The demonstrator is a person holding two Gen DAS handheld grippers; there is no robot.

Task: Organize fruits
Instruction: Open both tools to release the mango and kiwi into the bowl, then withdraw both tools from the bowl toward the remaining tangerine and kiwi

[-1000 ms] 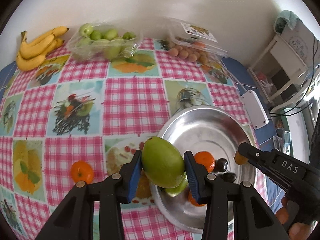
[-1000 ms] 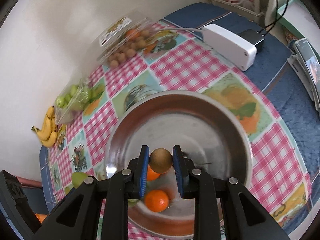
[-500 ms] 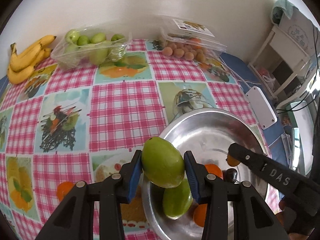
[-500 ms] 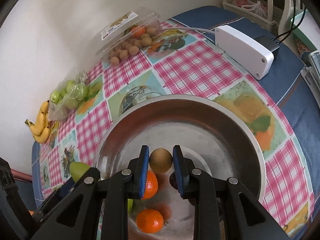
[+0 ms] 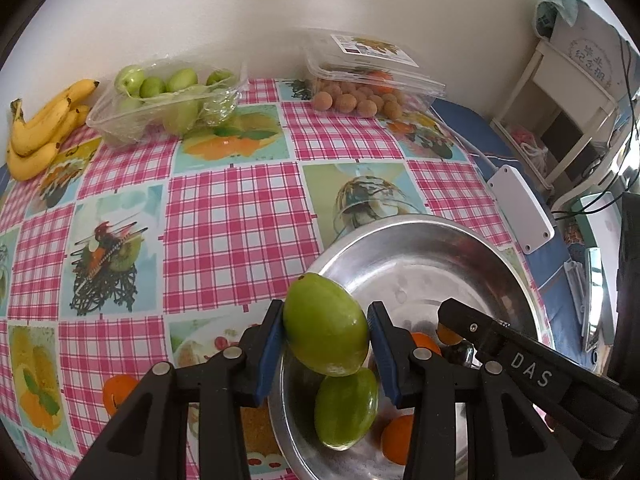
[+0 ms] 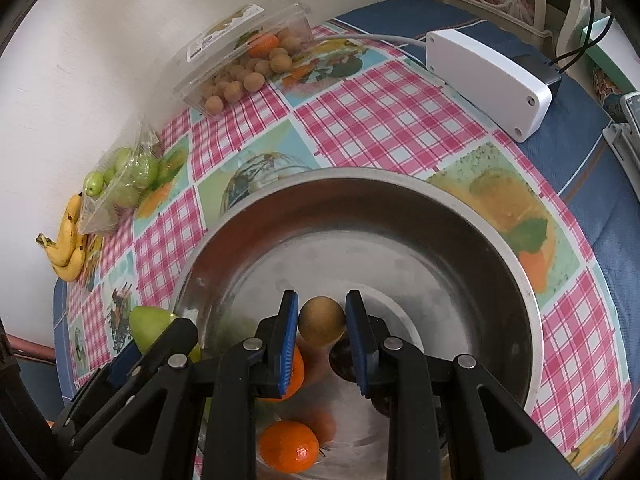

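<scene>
My left gripper point(image 5: 326, 336) is shut on a green mango point(image 5: 325, 325), held over the near left rim of the steel bowl point(image 5: 424, 232). A second green mango point(image 5: 346, 412) lies in the bowl below it, with oranges point(image 5: 396, 444) and dark fruits. My right gripper point(image 6: 322, 320) is shut on a small brown round fruit point(image 6: 322, 320) above the inside of the bowl point(image 6: 440, 208). Oranges point(image 6: 289, 446) and a dark fruit point(image 6: 342, 360) lie beneath it. The right gripper also shows in the left wrist view point(image 5: 446, 328).
Bananas point(image 5: 40, 128), a tray of green fruits point(image 5: 164, 96) and a clamshell box of small brown fruits point(image 5: 360, 80) stand along the back wall. A loose orange point(image 5: 118, 392) lies on the checked cloth. A white box point(image 5: 520, 208) with cable lies right of the bowl.
Both grippers have moved closer over the bowl with their fruits still held. The lower mango in the bowl has come into fuller view.
</scene>
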